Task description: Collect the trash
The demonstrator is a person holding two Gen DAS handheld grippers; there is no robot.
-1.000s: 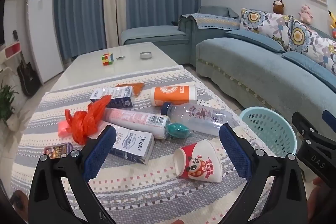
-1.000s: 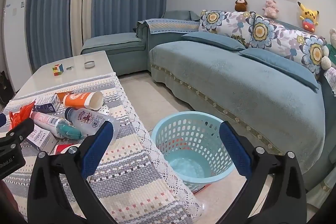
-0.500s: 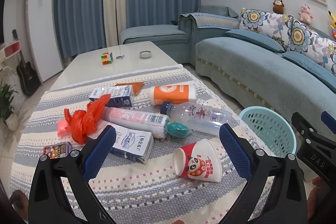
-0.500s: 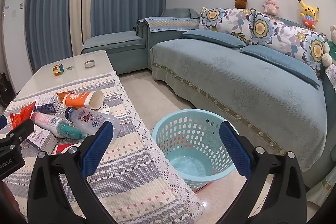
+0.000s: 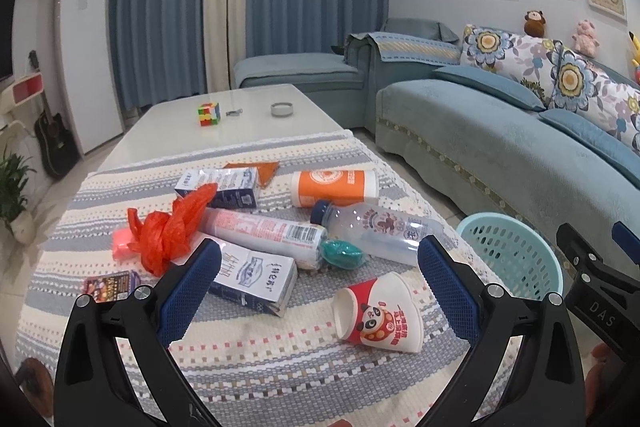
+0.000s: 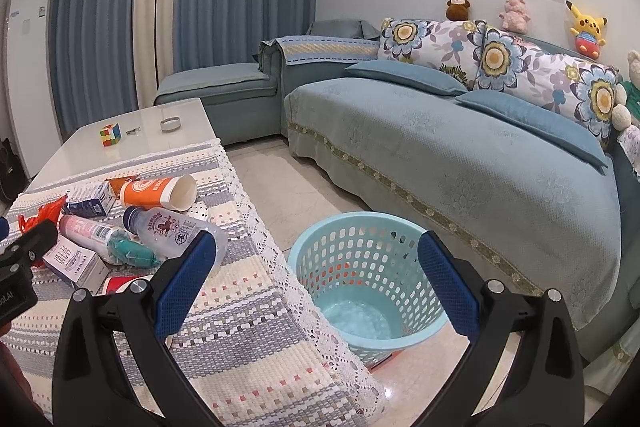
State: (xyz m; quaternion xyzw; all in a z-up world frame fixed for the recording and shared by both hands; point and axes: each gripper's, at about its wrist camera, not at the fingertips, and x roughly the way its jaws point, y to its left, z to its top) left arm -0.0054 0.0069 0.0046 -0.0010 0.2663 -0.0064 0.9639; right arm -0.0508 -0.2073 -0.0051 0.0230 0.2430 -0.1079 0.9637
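The left gripper [image 5: 316,291] is held above the near edge of the tabletop [image 5: 248,107], its blue-padded fingers [image 5: 188,291] spread wide and gripping nothing. The right gripper [image 6: 316,291] is likewise released, fingers [image 6: 448,291] apart, aimed over the light-blue basket [image 6: 400,231], which stands on the floor between the tabletop and the sofa [image 6: 460,163].

The trash lies on the striped cloth [image 5: 256,359] covering the near part of the tabletop:
- A paper cup [image 5: 380,311] with a panda print lies on its side, nearest the left gripper.
- A white milk carton [image 5: 256,279] lies to the left of the cup.
- A clear bottle [image 5: 380,227] with a blue cap lies on its side beyond the cup.
- A pink-labelled bottle [image 5: 264,231] with a teal end lies beside it, touching the carton.
- An orange cup [image 5: 334,185] lies farther back.
- A second carton [image 5: 224,185] lies left of the orange cup.
- A crumpled red plastic bag [image 5: 168,231] rests at the left.
- A small wrapper [image 5: 110,285] lies near the left finger.

On the bare far section sit a puzzle cube [image 5: 209,114] and a small ring-shaped dish [image 5: 282,109].
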